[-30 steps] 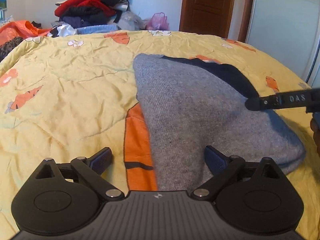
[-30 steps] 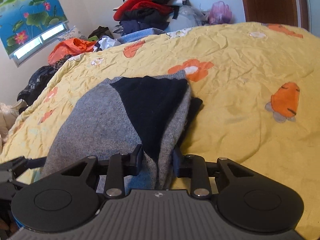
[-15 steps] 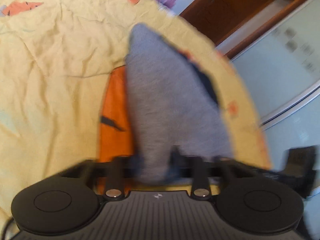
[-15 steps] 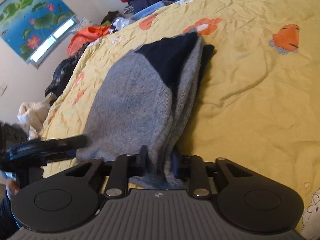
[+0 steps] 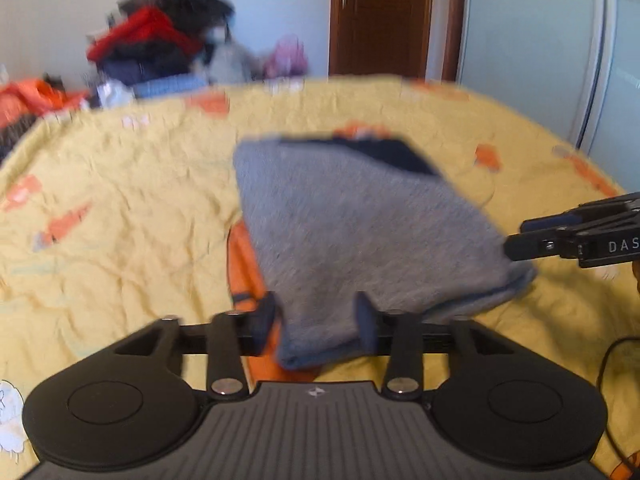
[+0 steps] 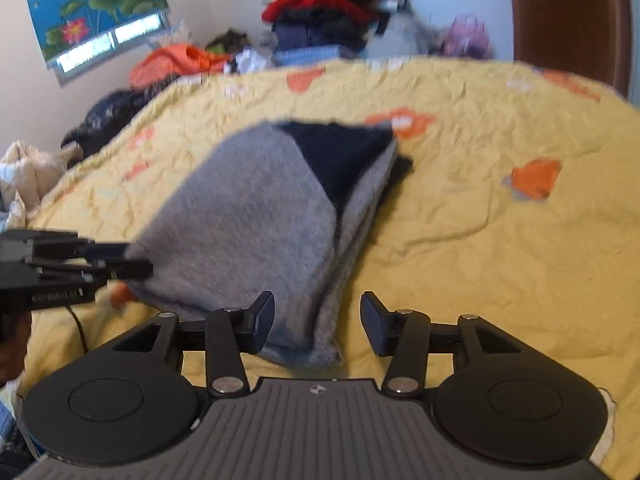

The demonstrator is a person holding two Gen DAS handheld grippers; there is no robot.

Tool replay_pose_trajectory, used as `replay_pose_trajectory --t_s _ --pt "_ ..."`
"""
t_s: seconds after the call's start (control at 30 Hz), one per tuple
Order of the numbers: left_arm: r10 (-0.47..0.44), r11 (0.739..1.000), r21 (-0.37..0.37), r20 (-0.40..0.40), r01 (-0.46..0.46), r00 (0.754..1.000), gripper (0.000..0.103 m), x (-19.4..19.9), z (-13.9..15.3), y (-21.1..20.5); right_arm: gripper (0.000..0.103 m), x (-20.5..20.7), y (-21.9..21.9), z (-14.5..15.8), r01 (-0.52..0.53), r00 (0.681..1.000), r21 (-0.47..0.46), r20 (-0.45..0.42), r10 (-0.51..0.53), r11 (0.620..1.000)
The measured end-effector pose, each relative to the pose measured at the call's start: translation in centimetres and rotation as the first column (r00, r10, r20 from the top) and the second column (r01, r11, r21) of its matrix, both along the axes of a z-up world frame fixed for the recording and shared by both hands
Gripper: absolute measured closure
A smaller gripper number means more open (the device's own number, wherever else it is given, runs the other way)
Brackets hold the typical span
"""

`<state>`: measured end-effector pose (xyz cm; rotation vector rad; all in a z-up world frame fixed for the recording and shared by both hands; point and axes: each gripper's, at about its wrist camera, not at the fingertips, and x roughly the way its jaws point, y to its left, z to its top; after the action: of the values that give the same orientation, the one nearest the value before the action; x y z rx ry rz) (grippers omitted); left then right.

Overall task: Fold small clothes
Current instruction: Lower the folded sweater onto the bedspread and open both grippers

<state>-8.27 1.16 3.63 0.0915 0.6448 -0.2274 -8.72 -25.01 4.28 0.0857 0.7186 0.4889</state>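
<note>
Jaws of the left gripper (image 5: 316, 322) stand partly apart with a near corner of the folded grey-and-navy garment (image 5: 360, 224) between them; whether they press it cannot be told. The garment lies on the yellow bedspread (image 6: 500, 260). Jaws of the right gripper (image 6: 318, 322) stand apart, straddling the garment's other near corner without clamping it.

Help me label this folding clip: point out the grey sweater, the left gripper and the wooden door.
grey sweater (image 5: 360, 232): left wrist view, middle of its grey top layer.
left gripper (image 5: 316, 322): left wrist view, between the fingertips.
wooden door (image 5: 380, 16): left wrist view, door panel.
</note>
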Motion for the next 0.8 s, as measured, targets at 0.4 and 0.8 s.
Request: replay_pose_trajectory --t_s 0.4,0.8 --pt "-0.106 0.989 0.102 -0.037 0.109 0.994 0.026 1.2 -3.5 -3.3 0.056 2.2 2.7 -2.6 -0.071 0.992 0.055 -0.100 0.076 0.996" --pt "0.227 0.974 -0.010 -0.040 -0.227 0.973 0.011 -2.7 -4.4 -1.5 0.005 -4.2 4.7 -3.8 0.178 0.984 -0.168 0.039 -0.173 0.970"
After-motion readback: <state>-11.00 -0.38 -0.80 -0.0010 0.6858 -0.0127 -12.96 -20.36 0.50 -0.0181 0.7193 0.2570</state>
